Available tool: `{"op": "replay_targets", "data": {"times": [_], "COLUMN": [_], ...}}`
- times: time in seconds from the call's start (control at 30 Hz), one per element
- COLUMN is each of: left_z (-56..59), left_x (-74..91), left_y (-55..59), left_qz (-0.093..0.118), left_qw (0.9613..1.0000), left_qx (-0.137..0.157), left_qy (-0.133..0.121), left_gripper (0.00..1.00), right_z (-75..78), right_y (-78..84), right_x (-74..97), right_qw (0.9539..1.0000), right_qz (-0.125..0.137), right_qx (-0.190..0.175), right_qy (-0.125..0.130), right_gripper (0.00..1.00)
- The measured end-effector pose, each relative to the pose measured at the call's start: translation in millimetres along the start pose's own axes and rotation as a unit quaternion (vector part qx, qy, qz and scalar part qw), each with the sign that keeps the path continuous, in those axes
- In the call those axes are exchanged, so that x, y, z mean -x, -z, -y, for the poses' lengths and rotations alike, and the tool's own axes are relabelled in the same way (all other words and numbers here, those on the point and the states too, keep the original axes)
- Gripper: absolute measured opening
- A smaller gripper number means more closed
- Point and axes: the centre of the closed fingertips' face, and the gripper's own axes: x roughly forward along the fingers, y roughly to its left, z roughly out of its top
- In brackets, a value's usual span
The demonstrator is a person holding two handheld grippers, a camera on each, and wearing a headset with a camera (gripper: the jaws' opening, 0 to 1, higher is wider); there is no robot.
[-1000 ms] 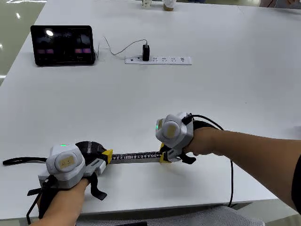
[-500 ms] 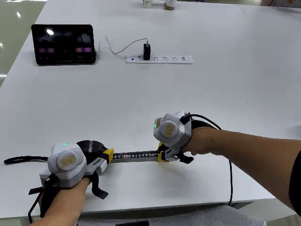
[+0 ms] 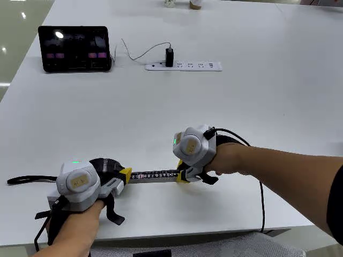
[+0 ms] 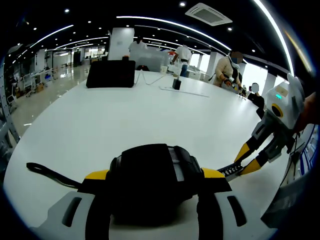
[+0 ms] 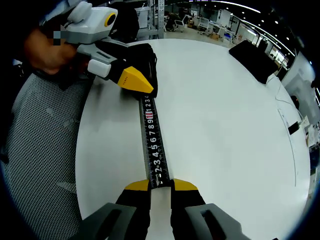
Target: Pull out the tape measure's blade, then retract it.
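Two yellow-tipped jaws of the right gripper were pressed together on the free end of the blade, pinching it flat. The left gripper had its jaws clamped across the black tape measure case, which lay near the worktop's front edge, toward the left corner, its strap trailing left. A short run of blade stretched straight between the two grippers, low over the surface. The blade looked thin, springy and probably slick, so its tip seemed the surest hold. The case appeared rigid and light, and likely to be tugged by its spring.
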Motion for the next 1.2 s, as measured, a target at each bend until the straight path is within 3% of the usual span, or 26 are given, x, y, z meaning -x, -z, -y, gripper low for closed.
{"op": "replay_targets", "data": {"times": [0.77,0.9,1.2], "left_z": [0.4,0.4,0.2], "left_x": [0.9,1.1,1.5], "left_y": [-0.3,-0.4,0.5], "left_qz": [-0.001,-0.001,-0.005], "left_qw": [1.0,1.0,0.9999], "left_qx": [0.003,0.003,0.005], "left_qy": [0.003,0.003,0.008], "left_gripper": [0.65,0.65,0.64], "right_z": [0.1,0.1,-1.2], "right_y": [-10.4,-12.0,-14.8], "right_x": [-3.9,-3.5,-5.0], "right_qw": [0.9999,0.9994,0.9992], "right_qz": [0.015,0.025,0.035], "right_qx": [-0.004,-0.021,-0.009], "right_qy": [-0.007,-0.01,-0.017], "right_gripper": [0.11,0.11,0.1]}}
